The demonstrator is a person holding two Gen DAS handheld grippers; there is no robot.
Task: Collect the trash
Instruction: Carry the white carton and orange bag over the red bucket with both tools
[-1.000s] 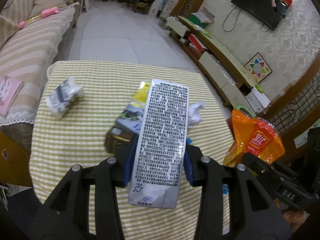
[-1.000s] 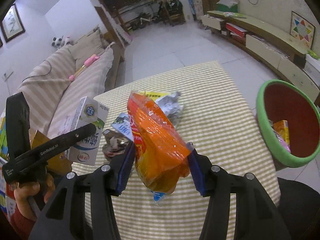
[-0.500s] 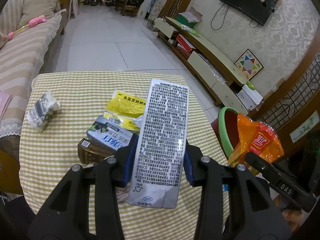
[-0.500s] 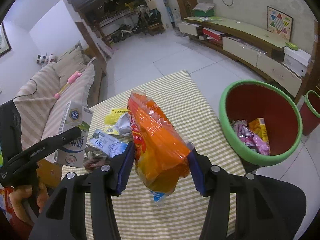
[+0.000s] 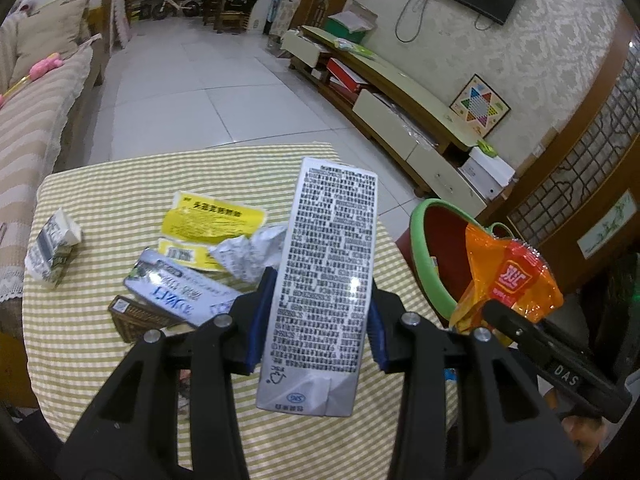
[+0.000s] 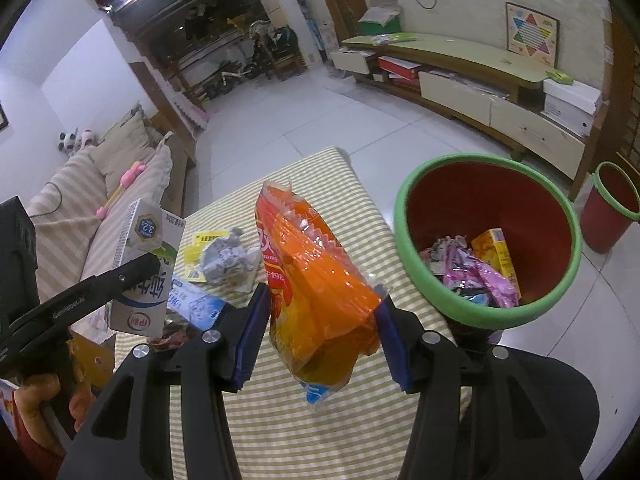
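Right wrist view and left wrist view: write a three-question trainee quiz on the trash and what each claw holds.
1. True or false: the left claw is shut on the milk carton.
2. What does the right claw hold? A) orange snack bag B) crumpled paper ball C) yellow wrapper
3. Fill in: the red bin with a green rim beside the table already holds a pink wrapper and a ____ box.

Key: 1 true; 2 A; 3 yellow.
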